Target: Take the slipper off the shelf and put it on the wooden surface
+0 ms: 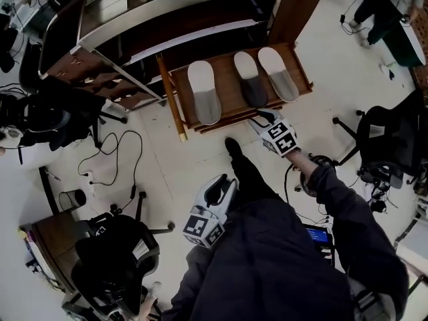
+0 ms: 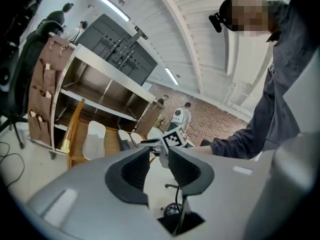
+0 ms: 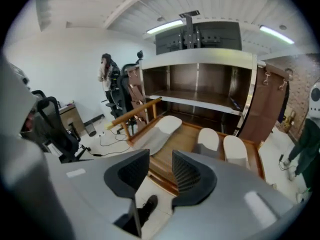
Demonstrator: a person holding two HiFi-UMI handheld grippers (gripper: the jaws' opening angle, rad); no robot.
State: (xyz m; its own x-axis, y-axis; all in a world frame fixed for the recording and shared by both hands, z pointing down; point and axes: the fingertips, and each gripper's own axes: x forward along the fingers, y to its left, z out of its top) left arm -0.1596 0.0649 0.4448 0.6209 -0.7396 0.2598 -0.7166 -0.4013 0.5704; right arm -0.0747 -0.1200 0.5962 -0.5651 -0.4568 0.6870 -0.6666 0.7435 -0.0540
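Three grey-and-white slippers lie side by side on the low wooden surface [image 1: 227, 85] in front of the shelf [image 1: 167, 12]: a left slipper [image 1: 204, 92], a middle slipper [image 1: 250, 79] and a right slipper [image 1: 279, 73]. My right gripper [image 1: 263, 118] hovers at the wooden surface's front edge, open and empty. The right gripper view shows its jaws [image 3: 161, 166] apart, with the slippers [image 3: 159, 130] beyond them. My left gripper [image 1: 221, 187] hangs lower by my body, open with nothing between its pads [image 2: 135, 170].
A wooden rail [image 1: 172, 99] borders the surface's left side. My shoe [image 1: 233, 147] stands on the floor just before it. Cables [image 1: 114, 159] trail left. Office chairs stand at the lower left [image 1: 114, 259] and right [image 1: 388, 146]. People stand farther off.
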